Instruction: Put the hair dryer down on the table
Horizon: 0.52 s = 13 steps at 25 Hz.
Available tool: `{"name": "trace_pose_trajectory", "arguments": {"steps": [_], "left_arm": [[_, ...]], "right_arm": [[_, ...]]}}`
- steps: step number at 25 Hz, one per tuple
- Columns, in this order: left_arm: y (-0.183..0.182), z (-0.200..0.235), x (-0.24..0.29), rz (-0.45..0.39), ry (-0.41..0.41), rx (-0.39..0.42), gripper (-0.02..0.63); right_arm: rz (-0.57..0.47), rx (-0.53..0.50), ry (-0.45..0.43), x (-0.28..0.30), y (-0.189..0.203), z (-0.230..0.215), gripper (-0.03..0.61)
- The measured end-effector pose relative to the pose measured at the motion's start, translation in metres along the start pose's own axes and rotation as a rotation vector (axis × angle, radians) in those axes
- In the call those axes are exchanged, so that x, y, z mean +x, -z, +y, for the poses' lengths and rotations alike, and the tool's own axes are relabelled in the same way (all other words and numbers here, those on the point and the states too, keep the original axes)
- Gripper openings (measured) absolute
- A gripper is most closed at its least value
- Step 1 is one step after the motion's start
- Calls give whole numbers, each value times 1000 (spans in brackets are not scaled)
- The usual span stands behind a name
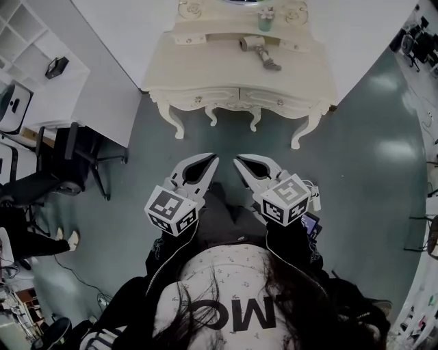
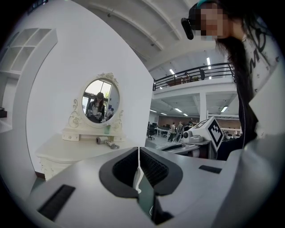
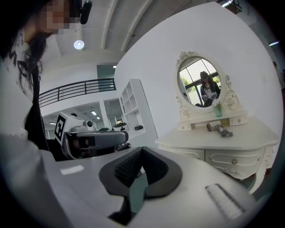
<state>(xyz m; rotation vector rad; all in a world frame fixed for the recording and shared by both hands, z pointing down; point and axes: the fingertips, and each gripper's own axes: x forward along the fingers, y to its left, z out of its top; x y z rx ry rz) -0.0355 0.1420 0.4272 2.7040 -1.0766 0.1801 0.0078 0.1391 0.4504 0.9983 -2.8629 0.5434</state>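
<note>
The big white dressing table (image 1: 205, 65) stands against the wall, and the person stands well back from the table on the green floor (image 1: 369, 171). The job looks done: the hair dryer (image 1: 257, 49) lies flat on the top of the table, near the back, just in front of the little shelf under the round mirror (image 2: 101, 100). Nothing is left to carry, so I think the next move is only to stay back or lower the arms; no careful aiming is needed now. If the dryer had to be moved again, the person would have to walk up to the table first, because both tools are far from it. Both arms are bent and held close to the body, with the hands side by side and pointing toward the table, tipped down just a little. The left gripper (image 1: 207, 163) has its jaws pressed together with nothing between them, and its own view shows only a thin line where the dark pads meet. The right gripper (image 1: 241, 163) is the same, closed tight and empty. The two tips sit near each other but do not touch. A small green bottle (image 1: 265, 20) stands on the table's little shelf, just behind the dryer.
</note>
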Motion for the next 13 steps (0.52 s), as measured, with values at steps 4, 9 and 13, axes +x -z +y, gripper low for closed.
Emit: {"name": "trace_pose_trajectory", "arguments": {"steps": [4,9,13], "left_arm": [[-1,0,1,-1,10,1,-6],[-3,0,5,-8,14,5,-6],[-6,2,8,-15,9,15,-6]], "right_arm": [[0,-7,9,-1,-2,-2,11],[10,-25,5,-1,-3,-3,11],[7,-48,-9,2,-8,-4,9]]}}
